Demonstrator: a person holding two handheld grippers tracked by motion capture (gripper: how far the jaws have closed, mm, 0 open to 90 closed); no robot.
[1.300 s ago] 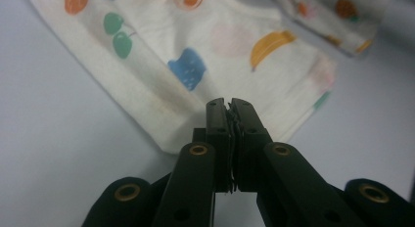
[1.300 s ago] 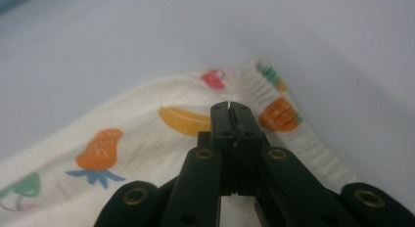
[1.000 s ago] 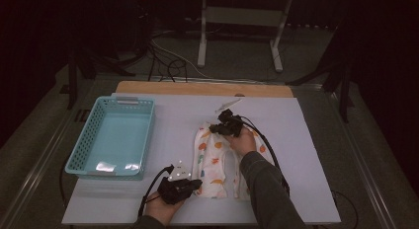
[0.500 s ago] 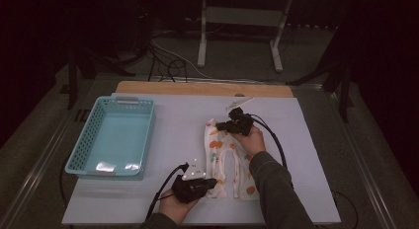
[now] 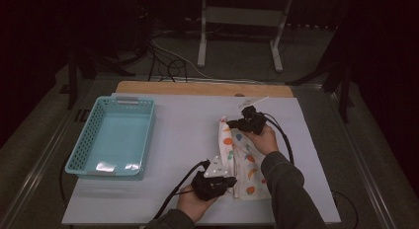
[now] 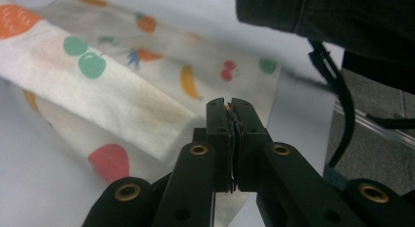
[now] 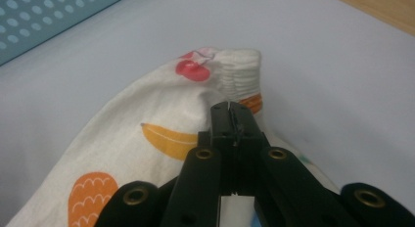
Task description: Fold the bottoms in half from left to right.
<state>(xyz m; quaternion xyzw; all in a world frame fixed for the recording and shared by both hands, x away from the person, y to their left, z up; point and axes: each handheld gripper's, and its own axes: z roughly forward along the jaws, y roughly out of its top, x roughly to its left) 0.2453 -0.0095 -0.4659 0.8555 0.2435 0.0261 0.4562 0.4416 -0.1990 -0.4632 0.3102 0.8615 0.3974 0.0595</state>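
A white cloth with a fruit print [image 5: 242, 155] lies folded lengthwise on the white table, right of the middle. My left gripper [image 5: 228, 182] is at its near end, jaws shut on the cloth's edge [image 6: 147, 124]; a thin bit of fabric shows between the left gripper [image 6: 230, 101] pads. My right gripper [image 5: 232, 124] is at the far end, shut on the cloth [image 7: 161, 134] near its gathered hem, and the right gripper [image 7: 230, 105] jaws are pressed together. A dark sleeve [image 5: 286, 189] runs beside the cloth.
A light blue mesh basket [image 5: 84, 162] stands empty at the table's left. A wooden strip [image 5: 197, 87] lines the far edge. Black cables [image 5: 281, 135] trail from both grippers. Dark floor and a metal stand [image 5: 237, 17] lie beyond the table.
Both grippers have carried the cloth to the right across the table, slightly lifted. The cloth stays pinched at both ends.
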